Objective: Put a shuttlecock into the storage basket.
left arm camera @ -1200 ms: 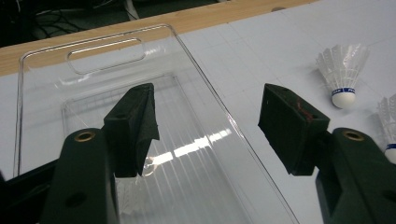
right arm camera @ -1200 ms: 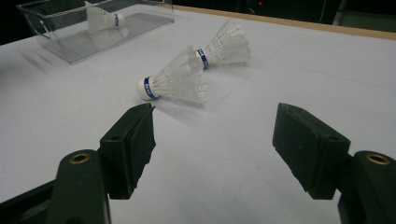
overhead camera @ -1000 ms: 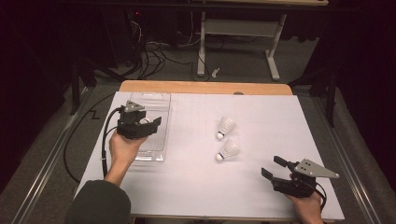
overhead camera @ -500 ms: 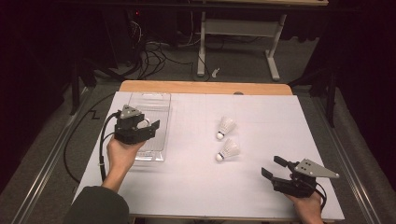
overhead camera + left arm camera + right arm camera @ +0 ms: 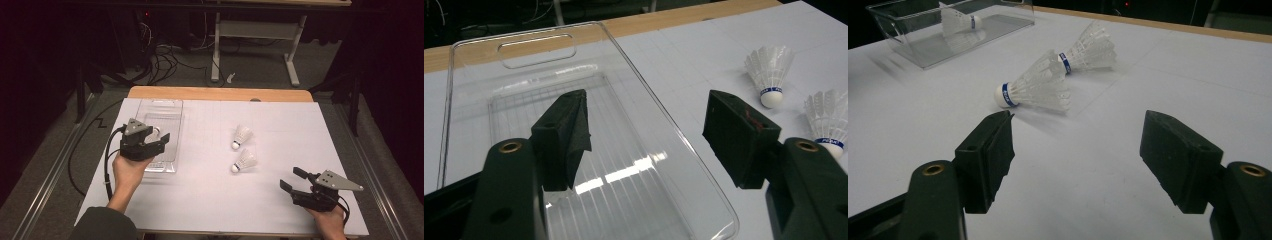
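Beyond the right gripper's [image 5: 1078,150] wide-apart, empty jaws, one shuttlecock [image 5: 1035,89] lies just past the left jaw's tip, a second [image 5: 1090,50] lies behind it, and a third [image 5: 959,21] sits in a clear tray [image 5: 923,50] far left.

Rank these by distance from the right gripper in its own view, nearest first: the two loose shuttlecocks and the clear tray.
From the right gripper:
1. Near shuttlecock, just ahead, above its left jaw.
2. Far shuttlecock, right behind the first.
3. Clear tray, far off at upper left, with another shuttlecock inside.
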Tool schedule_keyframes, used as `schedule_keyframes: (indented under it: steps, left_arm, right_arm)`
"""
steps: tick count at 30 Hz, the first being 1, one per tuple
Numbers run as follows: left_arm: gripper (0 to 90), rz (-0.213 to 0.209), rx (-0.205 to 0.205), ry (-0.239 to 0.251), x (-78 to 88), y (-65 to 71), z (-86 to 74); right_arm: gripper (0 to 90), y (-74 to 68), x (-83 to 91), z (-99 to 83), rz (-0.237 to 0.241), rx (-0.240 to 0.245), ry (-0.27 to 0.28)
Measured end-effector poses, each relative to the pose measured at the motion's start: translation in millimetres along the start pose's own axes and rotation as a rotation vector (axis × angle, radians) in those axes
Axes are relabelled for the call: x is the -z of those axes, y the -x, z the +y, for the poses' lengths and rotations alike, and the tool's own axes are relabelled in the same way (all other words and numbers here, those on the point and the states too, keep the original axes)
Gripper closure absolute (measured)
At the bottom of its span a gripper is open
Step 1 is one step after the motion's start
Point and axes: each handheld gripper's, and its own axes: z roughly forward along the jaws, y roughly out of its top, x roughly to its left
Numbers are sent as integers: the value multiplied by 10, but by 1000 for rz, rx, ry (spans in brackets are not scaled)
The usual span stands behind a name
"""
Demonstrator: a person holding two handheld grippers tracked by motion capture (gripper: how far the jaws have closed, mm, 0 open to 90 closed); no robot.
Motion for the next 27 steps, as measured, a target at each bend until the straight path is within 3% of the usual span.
schedule_keyframes:
  steps: [27]
  left_arm:
    - [351,-2,28,64,181,-13,-334]
  right_arm:
    - [298,-5,-4,5,-2,-1,1]
